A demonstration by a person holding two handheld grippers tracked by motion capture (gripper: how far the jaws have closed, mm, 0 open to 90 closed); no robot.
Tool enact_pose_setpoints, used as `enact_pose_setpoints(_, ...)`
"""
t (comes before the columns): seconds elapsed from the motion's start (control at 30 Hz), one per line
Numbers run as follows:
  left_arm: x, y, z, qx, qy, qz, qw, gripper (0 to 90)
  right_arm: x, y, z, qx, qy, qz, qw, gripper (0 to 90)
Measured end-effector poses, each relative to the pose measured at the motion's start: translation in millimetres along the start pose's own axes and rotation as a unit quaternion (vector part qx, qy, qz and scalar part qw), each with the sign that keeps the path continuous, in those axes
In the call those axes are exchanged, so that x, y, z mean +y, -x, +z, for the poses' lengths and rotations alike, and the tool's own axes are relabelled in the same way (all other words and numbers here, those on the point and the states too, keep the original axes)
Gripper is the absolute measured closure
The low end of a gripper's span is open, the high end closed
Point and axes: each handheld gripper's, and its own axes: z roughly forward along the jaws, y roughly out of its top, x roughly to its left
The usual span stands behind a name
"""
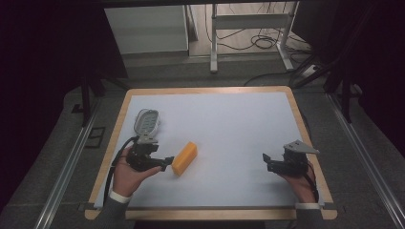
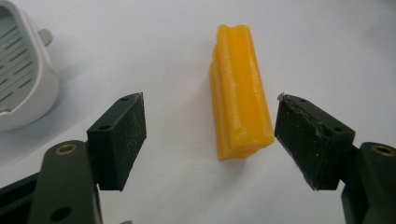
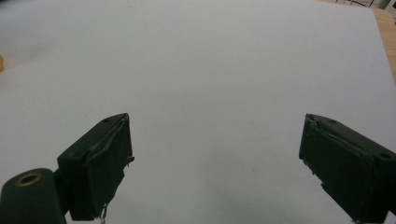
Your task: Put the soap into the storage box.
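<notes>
From above, the left gripper (image 1: 165, 162) sits just beside the near end of a yellow block (image 1: 184, 158) on the white mat (image 1: 229, 124); a grey slotted dish (image 1: 146, 120) lies behind it; the right gripper (image 1: 267, 161) hovers well apart at the right. In the left gripper view the jaws gape wide, holding nothing, the block's near end between them but untouched. The right gripper view shows jaws wide apart over bare mat, empty.
</notes>
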Motion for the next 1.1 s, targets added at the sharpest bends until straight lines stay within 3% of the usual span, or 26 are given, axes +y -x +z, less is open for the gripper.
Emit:
enact_pose_setpoints(0.23,9.5,6.0,14.1,-0.023,-0.016,0.003,0.9996,29.1,-2.3,0.2,-0.7,0.003,0.002,-0.002,1.0000,9.5)
enact_pose_setpoints(0.4,15.9,6.4,22.1,-0.028,-0.031,0.003,0.9991,29.8,-2.6,-2.3,0.0,0.005,0.002,-0.008,1.0000,9.5)
enact_pose_setpoints(0.5,21.8,6.7,31.8,-0.041,-0.052,0.003,0.9978,33.1,-3.2,-2.9,1.0,0.004,0.001,-0.009,0.9999,9.5)
enact_pose_setpoints(0.83,33.9,2.6,61.1,-0.051,-0.098,-0.009,0.9938,35.9,-4.5,-6.3,6.1,0.003,-0.004,-0.024,0.9997,9.4)
enact_pose_setpoints(1.0,39.7,5.3,70.3,-0.043,-0.116,-0.011,0.9923,40.1,-4.6,-6.8,8.5,0.000,-0.006,-0.028,0.9996,9.4)
enact_pose_setpoints(1.1,40.9,8.4,75.3,-0.022,-0.126,-0.012,0.9917,46.3,-4.5,-7.0,9.7,-0.003,-0.007,-0.030,0.9995,9.5)
